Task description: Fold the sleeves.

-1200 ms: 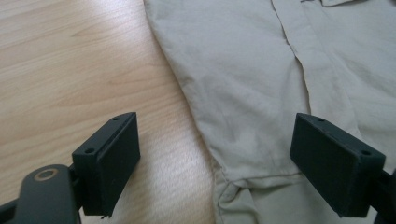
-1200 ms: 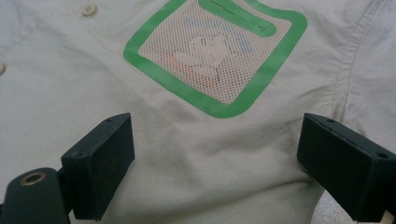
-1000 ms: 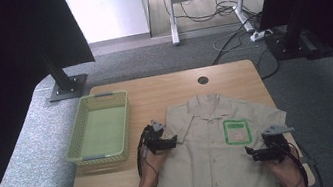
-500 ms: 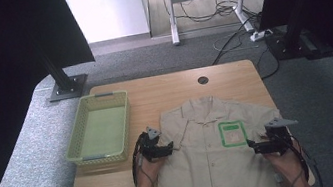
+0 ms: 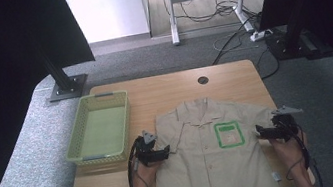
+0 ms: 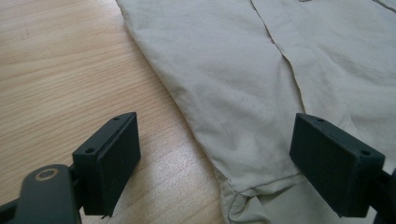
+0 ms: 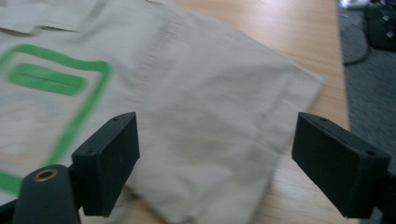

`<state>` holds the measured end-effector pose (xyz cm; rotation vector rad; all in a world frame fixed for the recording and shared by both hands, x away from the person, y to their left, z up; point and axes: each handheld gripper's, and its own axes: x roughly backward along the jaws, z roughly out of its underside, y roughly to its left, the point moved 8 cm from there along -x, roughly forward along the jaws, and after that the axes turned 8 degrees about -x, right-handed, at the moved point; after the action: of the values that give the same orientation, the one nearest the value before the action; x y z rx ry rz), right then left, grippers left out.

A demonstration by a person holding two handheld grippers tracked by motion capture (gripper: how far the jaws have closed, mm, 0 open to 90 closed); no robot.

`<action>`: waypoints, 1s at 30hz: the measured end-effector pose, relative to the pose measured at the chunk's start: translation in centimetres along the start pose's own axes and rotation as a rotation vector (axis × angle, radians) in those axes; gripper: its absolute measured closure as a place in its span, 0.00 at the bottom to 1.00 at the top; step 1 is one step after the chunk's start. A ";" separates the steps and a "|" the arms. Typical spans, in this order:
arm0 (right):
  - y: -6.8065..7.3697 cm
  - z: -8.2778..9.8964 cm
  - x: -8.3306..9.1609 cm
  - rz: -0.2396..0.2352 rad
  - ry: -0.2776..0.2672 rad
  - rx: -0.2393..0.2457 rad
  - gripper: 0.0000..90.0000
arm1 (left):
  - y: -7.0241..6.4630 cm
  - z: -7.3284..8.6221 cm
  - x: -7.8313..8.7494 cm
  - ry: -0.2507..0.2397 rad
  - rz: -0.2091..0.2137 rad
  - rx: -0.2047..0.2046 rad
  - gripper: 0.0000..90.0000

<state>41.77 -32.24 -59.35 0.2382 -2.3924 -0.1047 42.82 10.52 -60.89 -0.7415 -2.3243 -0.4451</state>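
Since the earlier frame our right gripper [image 5: 263,133] has slid up along the shirt's [image 5: 213,159] right sleeve [image 7: 219,116], its jaws closing a little yet still spread wide, with the sleeve's hem lying between them, unpinched. The beige, short-sleeved shirt lies flat on the wooden surface [image 5: 164,91], a green-outlined pocket [image 5: 227,134] on its chest. Our left gripper [image 5: 163,153], jaws spread, straddles the left sleeve's edge, gripping nothing.

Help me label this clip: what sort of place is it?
Probably an office or lab set up for recording: a wooden table on grey carpet, a desk frame with loose cables behind, and black stands flanking the table.
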 end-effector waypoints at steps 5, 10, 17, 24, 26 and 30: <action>-1.6 0.3 -0.9 0.050 0.016 -0.030 0.21 | 0.0 0.0 0.0 0.000 -0.001 0.000 0.17; -1.4 0.6 -1.9 0.038 0.009 -0.025 0.42 | 0.0 0.0 0.0 0.000 -0.001 0.000 0.17; -0.2 0.7 -1.7 -0.014 0.010 -0.030 0.90 | 0.0 0.0 0.0 0.000 -0.004 0.001 0.18; 0.2 0.5 -1.7 -0.015 0.034 -0.037 0.96 | 0.0 0.0 0.0 0.000 -0.004 0.002 0.18; 0.5 0.1 -1.4 -0.015 0.009 -0.027 0.97 | 0.0 0.0 0.0 0.000 -0.004 0.002 0.18; 1.3 -0.7 -0.5 -0.032 -0.033 -0.011 0.96 | 0.0 0.0 0.0 0.000 -0.004 0.002 0.18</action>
<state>42.47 -30.90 -58.97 0.2717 -2.4211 -0.1371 42.78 10.54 -60.89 -0.7360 -2.3261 -0.4449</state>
